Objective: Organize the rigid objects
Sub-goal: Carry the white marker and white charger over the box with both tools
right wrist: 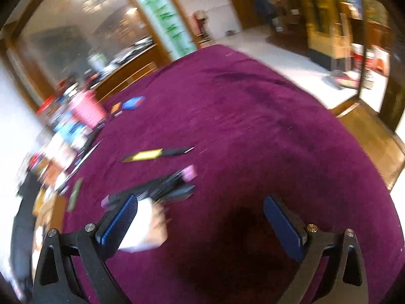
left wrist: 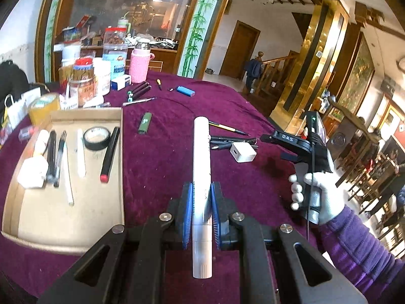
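My left gripper [left wrist: 202, 190] is shut on a long white tube [left wrist: 201, 157], held above the purple tablecloth and pointing away from me. A cardboard tray [left wrist: 76, 217] lies to its left with pens, a red-tipped black marker [left wrist: 110, 154], a tape roll [left wrist: 96, 138] and white items inside. My right gripper [right wrist: 200, 210] is open and empty, low over the cloth; it also shows in the left wrist view [left wrist: 268, 138]. A white charger block [right wrist: 145, 228] lies by its left finger, with black pens [right wrist: 162, 186] and a yellow-black pen [right wrist: 157, 153] beyond. The right wrist view is blurred.
A green lighter [left wrist: 145, 122], several dark pens [left wrist: 139, 91], a blue cylinder [left wrist: 186, 91] and the white charger [left wrist: 243, 152] lie on the cloth [left wrist: 157, 167]. Jars, a pink-sleeved bottle [left wrist: 138, 64] and boxes crowd the far left. The table edge curves at right.
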### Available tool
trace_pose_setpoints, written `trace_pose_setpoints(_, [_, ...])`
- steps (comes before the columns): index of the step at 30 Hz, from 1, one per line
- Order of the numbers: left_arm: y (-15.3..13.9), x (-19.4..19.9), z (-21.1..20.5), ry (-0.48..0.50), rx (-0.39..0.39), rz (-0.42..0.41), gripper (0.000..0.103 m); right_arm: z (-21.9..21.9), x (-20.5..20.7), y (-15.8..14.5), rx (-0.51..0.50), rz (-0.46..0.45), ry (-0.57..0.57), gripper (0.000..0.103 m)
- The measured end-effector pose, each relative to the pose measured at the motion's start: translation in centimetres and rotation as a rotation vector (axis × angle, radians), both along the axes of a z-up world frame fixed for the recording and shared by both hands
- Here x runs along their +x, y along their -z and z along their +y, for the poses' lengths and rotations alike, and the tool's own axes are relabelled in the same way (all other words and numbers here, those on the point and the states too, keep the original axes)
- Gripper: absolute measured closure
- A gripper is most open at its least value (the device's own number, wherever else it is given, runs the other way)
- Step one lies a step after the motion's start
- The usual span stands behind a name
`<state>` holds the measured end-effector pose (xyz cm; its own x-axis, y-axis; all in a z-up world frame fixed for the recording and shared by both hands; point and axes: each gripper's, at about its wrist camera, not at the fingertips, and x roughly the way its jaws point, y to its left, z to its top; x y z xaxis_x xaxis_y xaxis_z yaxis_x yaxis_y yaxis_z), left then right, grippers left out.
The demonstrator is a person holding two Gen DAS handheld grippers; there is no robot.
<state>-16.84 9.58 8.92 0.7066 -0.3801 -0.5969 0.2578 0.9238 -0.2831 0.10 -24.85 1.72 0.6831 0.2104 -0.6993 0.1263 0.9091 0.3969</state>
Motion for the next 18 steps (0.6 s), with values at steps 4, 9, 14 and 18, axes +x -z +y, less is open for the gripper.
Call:
trace_pose_setpoints(4, [0.8,0.0,1.7,-0.006,-0.063,0.022,0.089,2.9,-0.8,-0.3,-0.051,0.027,-0.085,0.002])
trace_pose_setpoints(9, [0.8,-0.2,3.4,-0.018,-0.082,0.009,0.089,6.6,0.3,0.2,-0.14,0.053,-0.132,0.002])
trace_pose_setpoints(14, [1.3,-1.3,7.0,-0.092,-0.072,0.013,0.089,9.4,1.9,1.3,-0.254,0.097,-0.16,0.018])
trace_pose_setpoints(18, [1.8,-1.8,10.5,-0.173,-0.073,0.032,0.089,10.3,2.2,1.7,-0.347,0.098,-0.145,0.032])
